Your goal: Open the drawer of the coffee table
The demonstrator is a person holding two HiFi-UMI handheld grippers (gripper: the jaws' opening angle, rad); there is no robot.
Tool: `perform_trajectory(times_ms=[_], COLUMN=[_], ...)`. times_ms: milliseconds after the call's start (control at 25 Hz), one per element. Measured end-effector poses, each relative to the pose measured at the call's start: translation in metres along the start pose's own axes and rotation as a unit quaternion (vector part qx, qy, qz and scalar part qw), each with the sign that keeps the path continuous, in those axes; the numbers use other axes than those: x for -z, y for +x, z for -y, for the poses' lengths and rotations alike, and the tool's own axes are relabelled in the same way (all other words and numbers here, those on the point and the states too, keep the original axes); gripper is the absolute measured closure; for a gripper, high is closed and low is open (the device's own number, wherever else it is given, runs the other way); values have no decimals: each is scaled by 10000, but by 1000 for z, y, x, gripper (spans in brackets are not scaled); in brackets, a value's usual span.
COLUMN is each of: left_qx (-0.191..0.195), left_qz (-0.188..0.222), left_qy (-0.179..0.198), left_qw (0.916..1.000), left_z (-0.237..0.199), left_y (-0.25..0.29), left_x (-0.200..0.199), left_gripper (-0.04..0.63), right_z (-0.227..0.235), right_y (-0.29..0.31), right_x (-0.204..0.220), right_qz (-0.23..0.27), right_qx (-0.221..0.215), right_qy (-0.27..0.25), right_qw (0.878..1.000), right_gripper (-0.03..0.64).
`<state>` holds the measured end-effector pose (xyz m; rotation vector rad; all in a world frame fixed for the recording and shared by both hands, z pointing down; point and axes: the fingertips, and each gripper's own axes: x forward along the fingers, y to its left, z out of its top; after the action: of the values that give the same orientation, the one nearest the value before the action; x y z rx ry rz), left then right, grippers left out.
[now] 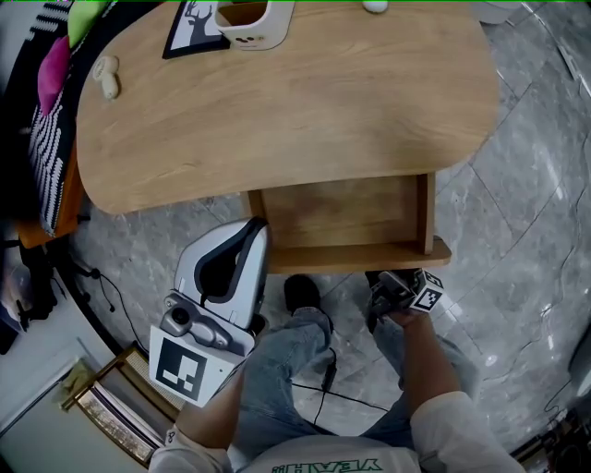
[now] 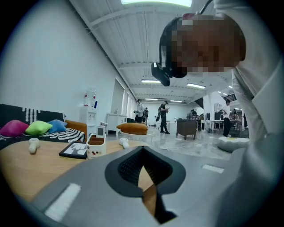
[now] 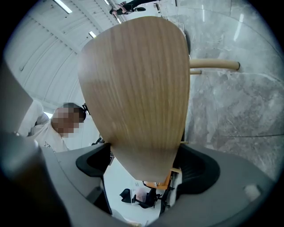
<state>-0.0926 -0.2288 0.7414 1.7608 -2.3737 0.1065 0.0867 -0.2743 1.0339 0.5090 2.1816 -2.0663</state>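
Observation:
The wooden coffee table (image 1: 305, 102) has its drawer (image 1: 346, 212) pulled out toward me, and the drawer looks empty. The drawer's front board (image 1: 360, 256) faces my knees. My right gripper (image 1: 377, 282) sits just short of that board near its right end, jaws open and holding nothing. In the right gripper view the wooden board (image 3: 137, 88) fills the middle, beyond the right gripper (image 3: 146, 164). My left gripper (image 1: 257, 224) hangs by the drawer's left corner, shut and empty. In its own view the left gripper (image 2: 142, 148) looks across the tabletop (image 2: 26, 168).
A framed deer picture (image 1: 194, 28), a white holder (image 1: 254, 23) and a small pale toy (image 1: 107, 76) lie on the table's far side. A striped sofa with cushions (image 1: 51, 74) stands at the left. My legs (image 1: 286, 351) and a cable (image 1: 323, 393) are on the grey floor.

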Motion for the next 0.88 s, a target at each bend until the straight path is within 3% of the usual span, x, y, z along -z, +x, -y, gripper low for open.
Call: perform_trajectory(times_ms=[160,320,440,520,600,720,880], left_qx=[-55,-92,-127,-217,-318,-356,-543], left_qz=[2,-32,-85,-99,-90,-48,-141], left_qy=[-30,-132,-198,-248,-299,-131,-5], left_qw=[10000,9999,9997,9994,9990,9993,9984], left_z=[-3,-1,0,-2,-5,-6,-12], left_y=[0,-5,-18,-27,-38,-52,-80], left_x=[-4,-21,-46,-70,-102,-168,-268], left_gripper=[597,597,597,597,597,597,597], right_z=[1,-1,-44,-95,-159,-271,-434], right_y=[-1,-18,-32,-28,-8,52,154], right_x=[3,18,40,47,45,14,-44], right_qz=[-188,-670,-1381,-1875,-2359,-2869,-2927], right_qx=[178,805,1099,1008,758,229,-194], right_qy=[126,347,481,446,100,-1025,-2779], right_qw=[9996,9939,9831,9761,9688,9522,9147], right_gripper=[147,172,172,172,172,172,172])
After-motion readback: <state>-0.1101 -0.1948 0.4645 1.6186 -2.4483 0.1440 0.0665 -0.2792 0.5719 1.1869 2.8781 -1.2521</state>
